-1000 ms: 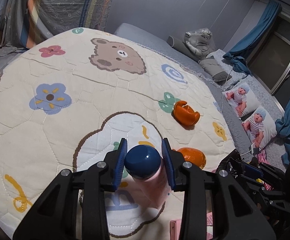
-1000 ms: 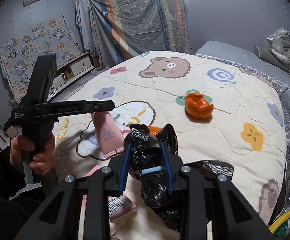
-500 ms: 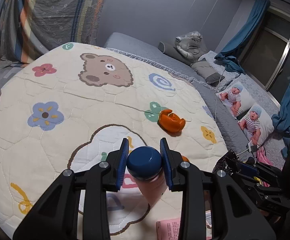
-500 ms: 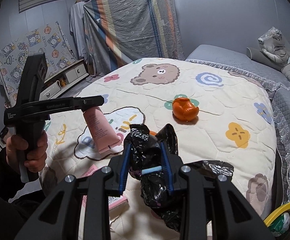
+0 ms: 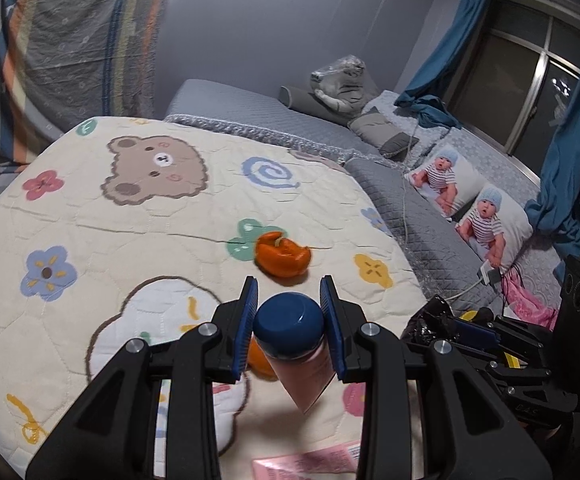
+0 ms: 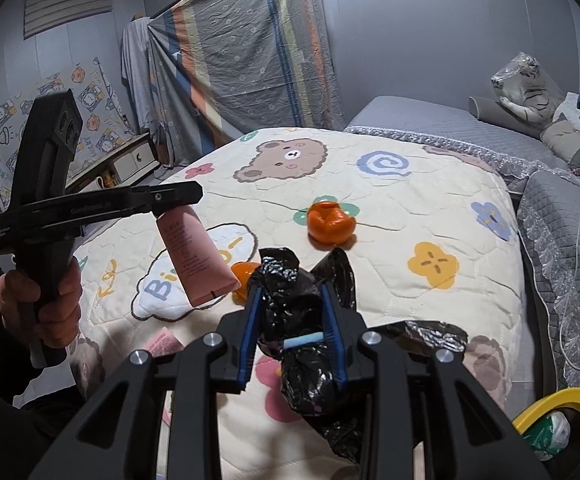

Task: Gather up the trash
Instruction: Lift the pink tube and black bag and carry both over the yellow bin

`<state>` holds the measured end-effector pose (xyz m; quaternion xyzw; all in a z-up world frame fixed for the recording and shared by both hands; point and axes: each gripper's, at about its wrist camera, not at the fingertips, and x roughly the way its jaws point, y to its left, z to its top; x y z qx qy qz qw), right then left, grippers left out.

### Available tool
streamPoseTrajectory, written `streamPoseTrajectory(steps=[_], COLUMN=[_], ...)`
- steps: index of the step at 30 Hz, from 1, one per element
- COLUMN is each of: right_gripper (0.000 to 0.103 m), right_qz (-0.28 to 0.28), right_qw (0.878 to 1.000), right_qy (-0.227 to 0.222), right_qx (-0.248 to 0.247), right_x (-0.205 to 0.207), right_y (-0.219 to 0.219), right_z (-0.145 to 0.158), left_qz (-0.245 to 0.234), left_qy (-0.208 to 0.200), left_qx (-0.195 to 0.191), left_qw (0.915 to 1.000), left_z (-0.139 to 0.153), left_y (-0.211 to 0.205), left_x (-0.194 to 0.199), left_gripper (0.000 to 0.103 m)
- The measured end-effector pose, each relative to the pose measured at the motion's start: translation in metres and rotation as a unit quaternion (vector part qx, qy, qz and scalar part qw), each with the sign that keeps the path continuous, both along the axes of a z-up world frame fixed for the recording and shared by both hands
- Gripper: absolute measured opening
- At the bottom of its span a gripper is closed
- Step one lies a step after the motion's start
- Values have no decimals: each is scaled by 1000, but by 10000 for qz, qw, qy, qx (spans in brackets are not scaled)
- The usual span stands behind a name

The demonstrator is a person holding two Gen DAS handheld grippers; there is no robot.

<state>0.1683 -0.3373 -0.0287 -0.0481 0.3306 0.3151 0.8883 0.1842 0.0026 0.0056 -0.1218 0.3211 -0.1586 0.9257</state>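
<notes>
Both views over shared quilt (image 5: 130,220), seemingly close.

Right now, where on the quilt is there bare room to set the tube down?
Bare: the wide stretch between the bear print and the cloud print, and right of the far peel. Crowded: the near edge, with the near peel, pink packet and black bag.

The left tool (image 5: 289,330) now carries the pink tube (image 6: 196,255) higher above the quilt (image 5: 170,216), clear of the cloud print it hung close over a second ago. The tube hangs tilted, its crimped end lifted beside the small orange peel (image 6: 245,274).
</notes>
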Motion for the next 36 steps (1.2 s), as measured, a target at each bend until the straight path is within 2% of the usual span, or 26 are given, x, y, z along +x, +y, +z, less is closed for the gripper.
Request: streamPoseTrajectory(steps=[16, 36], right_gripper=[28, 28], right_qz=[-988, -2380], right_qw=[9949, 9707], right_qy=[-163, -270], right_qx=[141, 201], right_x=[4, -19], right_y=[-80, -188], right_z=[4, -8], left_qz=[-1025, -2255], left_qy=[-214, -268], left_qx=[183, 247], left_qw=[9943, 9736], left_z=[25, 29], left_y=[-98, -223], left_x=[5, -1], left_gripper=[30, 30])
